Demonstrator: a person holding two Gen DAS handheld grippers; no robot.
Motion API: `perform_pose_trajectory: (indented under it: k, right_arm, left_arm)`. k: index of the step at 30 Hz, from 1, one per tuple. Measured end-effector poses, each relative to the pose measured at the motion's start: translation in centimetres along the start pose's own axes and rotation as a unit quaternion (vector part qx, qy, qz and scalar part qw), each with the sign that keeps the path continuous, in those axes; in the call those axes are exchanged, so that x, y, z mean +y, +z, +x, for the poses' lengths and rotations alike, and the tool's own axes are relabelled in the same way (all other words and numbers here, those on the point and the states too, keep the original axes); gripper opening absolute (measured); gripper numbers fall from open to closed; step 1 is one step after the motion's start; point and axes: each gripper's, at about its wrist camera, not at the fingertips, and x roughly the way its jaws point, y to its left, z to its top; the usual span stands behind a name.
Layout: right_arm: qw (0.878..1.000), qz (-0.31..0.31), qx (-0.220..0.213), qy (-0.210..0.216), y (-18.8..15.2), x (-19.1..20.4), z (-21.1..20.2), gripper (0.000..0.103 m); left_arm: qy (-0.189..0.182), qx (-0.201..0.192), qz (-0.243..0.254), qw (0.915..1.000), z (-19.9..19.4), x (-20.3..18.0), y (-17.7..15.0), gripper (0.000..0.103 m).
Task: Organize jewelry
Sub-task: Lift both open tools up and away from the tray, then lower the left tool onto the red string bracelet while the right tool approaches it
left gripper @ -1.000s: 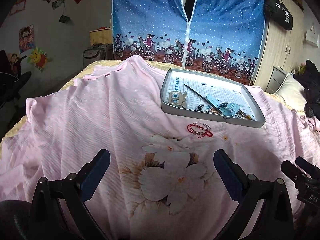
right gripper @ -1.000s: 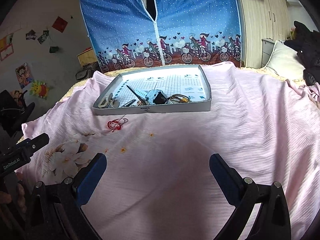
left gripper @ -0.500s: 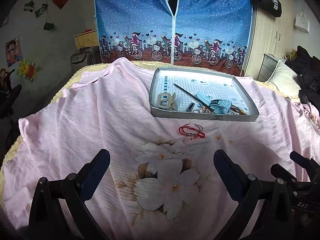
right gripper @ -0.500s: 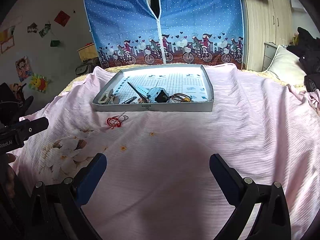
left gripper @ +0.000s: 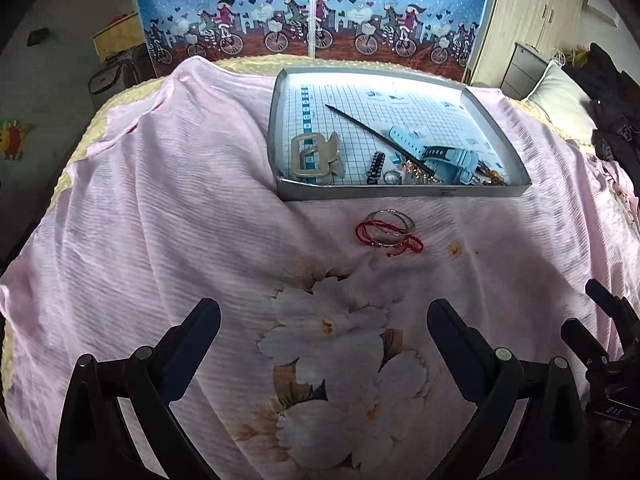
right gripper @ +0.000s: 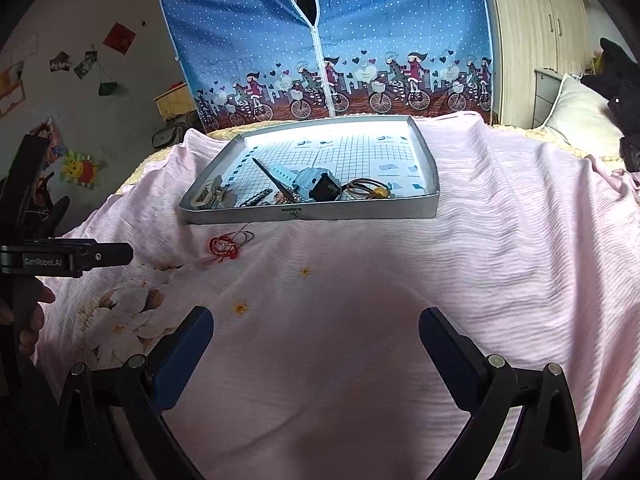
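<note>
Here, my left gripper (left gripper: 323, 318) hung with its two blue-padded fingers (left gripper: 192, 346) spread wide, gripping nothing and touching nothing, above the big white flower print (left gripper: 332, 344) on the pink bedspread (left gripper: 160, 208). My right gripper (right gripper: 316, 326) was spread just as wide and just as empty over a plain stretch of the same cloth.

Beyond the left fingertips, one red cord bracelet (left gripper: 380, 234) lay tangled with thin silver bangles (left gripper: 394, 222), two as far as I could count, on the bedspread just in front of the tray's near wall, apart from it. One shallow grey tray (left gripper: 400, 192) with a gridded floor sat further back. Inside it, along the near side, I counted one beige hair claw (left gripper: 316, 156), one long dark stick (left gripper: 376, 136), one pale blue watch (left gripper: 444, 156), one short black beaded piece (left gripper: 375, 168), and a glittering cluster I could not sort out. From the right wrist, brown hair ties (right gripper: 366, 188) showed beside the watch; I could not count them.

One blue bicycle-print wardrobe cover (right gripper: 320, 48) stood behind the bed, with one pillow (right gripper: 580, 120) at right.
</note>
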Motion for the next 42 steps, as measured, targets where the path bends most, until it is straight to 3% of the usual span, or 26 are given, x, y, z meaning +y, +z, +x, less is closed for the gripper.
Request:
perform_pose_trajectory:
  k: [3, 8, 10, 12, 14, 18, 23, 27, 31, 42]
  right_arm:
    - [1.0, 0.002, 0.016, 0.018, 0.8, -0.3, 1.4, 0.103]
    - [0.998, 0.002, 0.027, 0.05, 2.8, -0.6, 4.2, 0.1]
    - [0.997, 0.0, 0.029, 0.072, 3.5, -0.5, 5.0, 0.088]
    - [0.995, -0.01, 0.038, 0.086, 3.8, 0.0, 6.1, 0.072]
    - [0.994, -0.03, 0.047, 0.091, 4.0, 0.6, 7.2, 0.062]
    - [0.991, -0.056, 0.054, 0.106, 4.6, 1.3, 9.1, 0.051]
    - [0.988, -0.065, 0.058, 0.13, 5.6, 1.5, 11.1, 0.034]
    - [0.985, -0.073, 0.06, 0.145, 6.3, 2.0, 12.3, 0.021]
    - [0.983, -0.087, 0.068, 0.15, 6.7, 2.9, 13.7, 0.017]
    - [0.977, -0.104, 0.125, 0.136, 7.0, 3.8, 17.1, 0.017]
  left_arm:
    - [-0.011, 0.014, 0.004, 0.9998, 1.8, 0.6, 0.4, 0.101]
    - [-0.062, 0.031, -0.025, 0.9973, 4.0, 2.1, 0.9, 0.101]
    - [-0.077, 0.035, -0.033, 0.9959, 4.5, 2.7, 1.3, 0.099]
    - [-0.083, 0.033, -0.032, 0.9954, 4.9, 2.9, 1.9, 0.089]
    - [-0.089, 0.036, -0.026, 0.9951, 5.5, 3.1, 2.5, 0.079]
    - [-0.111, 0.042, -0.015, 0.9928, 6.9, 3.4, 3.2, 0.06]
    - [-0.144, 0.036, -0.012, 0.9888, 7.8, 3.8, 3.8, 0.054]
    - [-0.161, 0.038, -0.021, 0.986, 8.6, 4.0, 4.1, 0.043]
    - [-0.168, 0.037, -0.02, 0.9849, 8.9, 4.0, 4.2, 0.034]
    - [-0.167, 0.051, -0.013, 0.9846, 10.8, 3.4, 4.7, 0.033]
